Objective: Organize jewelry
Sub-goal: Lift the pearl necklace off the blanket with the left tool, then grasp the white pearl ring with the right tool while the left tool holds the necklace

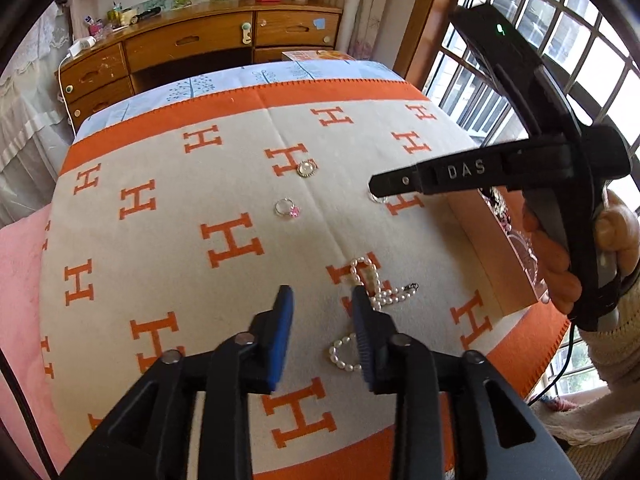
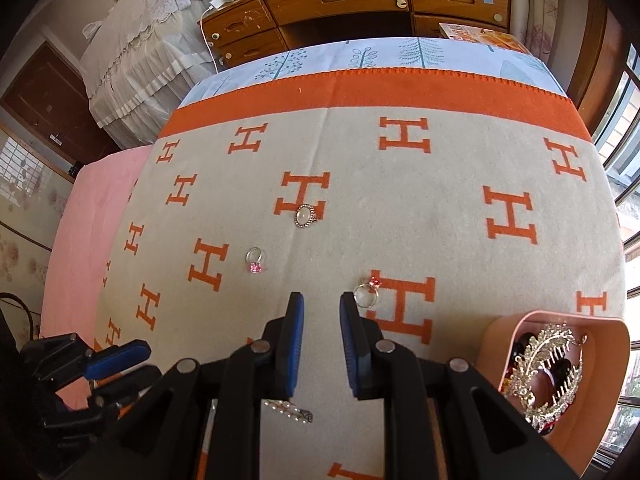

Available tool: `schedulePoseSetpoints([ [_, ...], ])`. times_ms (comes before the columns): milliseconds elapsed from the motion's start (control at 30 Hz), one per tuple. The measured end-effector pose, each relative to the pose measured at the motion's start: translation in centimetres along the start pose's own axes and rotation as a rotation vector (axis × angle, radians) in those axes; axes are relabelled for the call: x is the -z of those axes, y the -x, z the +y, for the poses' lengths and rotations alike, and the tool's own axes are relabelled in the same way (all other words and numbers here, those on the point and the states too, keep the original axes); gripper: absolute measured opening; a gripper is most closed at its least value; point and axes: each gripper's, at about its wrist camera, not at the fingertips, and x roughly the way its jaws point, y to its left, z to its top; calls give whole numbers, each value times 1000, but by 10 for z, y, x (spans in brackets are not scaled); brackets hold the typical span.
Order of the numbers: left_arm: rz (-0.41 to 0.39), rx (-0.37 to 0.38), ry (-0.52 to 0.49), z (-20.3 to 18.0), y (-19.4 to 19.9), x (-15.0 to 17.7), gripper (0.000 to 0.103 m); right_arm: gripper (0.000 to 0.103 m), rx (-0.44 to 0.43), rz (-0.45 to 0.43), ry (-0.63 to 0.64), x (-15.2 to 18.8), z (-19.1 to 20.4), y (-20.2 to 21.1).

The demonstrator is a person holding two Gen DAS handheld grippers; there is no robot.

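Observation:
Jewelry lies on a beige blanket with orange H marks [image 1: 168, 264]. A pearl bracelet [image 1: 374, 284] lies just right of my open, empty left gripper [image 1: 320, 300], and a small pearl loop [image 1: 344, 354] sits by its right finger. A pink-stone ring [image 1: 287, 208] [image 2: 255, 260] and an oval white-stone ring [image 1: 307, 168] [image 2: 305, 216] lie farther out. A red-stone ring [image 2: 367, 292] lies just right of my open, empty right gripper [image 2: 321, 304]. The right gripper also shows in the left wrist view [image 1: 380, 188], over that ring. A pink box [image 2: 512, 344] holds a crystal tiara [image 2: 548, 364].
A pearl hair clip [image 2: 288, 410] lies under the right gripper's body. A pink sheet [image 2: 100, 220] borders the blanket on the left. A wooden dresser [image 1: 192, 44] stands beyond the far edge. A barred window [image 1: 560, 40] is on the right.

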Motion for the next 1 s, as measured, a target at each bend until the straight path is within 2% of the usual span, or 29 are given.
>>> schedulePoseSetpoints([
  [33, 9, -3, -11, -4, -5, 3, 49, 18, 0, 3, 4, 1, 2, -1],
  [333, 90, 21, -174, -46, -51, 8, 48, 18, 21, 10, -7, 8, -3, 3],
  [367, 102, 22, -188, -48, -54, 8, 38, 18, 23, 9, -9, 8, -5, 4],
  [433, 105, -1, -222, -52, -58, 8, 26, 18, 24, 5, -14, 9, -8, 6],
  [500, 126, -2, -241, -54, -59, 6, 23, 18, 22, 5, -23, 10, -12, 6],
  [567, 146, 3, -226, -50, -60, 2, 7, 18, 18, 7, -36, 9, -16, 4],
  [700, 151, 20, -177, -40, -59, 1, 5, 18, 0, 14, -57, 8, -21, -1],
  [733, 135, 15, -167, -39, -55, 2, 3, 18, -2, 15, -56, 8, -21, -1],
  [1000, 4, -16, -5, -6, -12, 0, 3, 18, -2, 5, -25, -6, -10, -6],
])
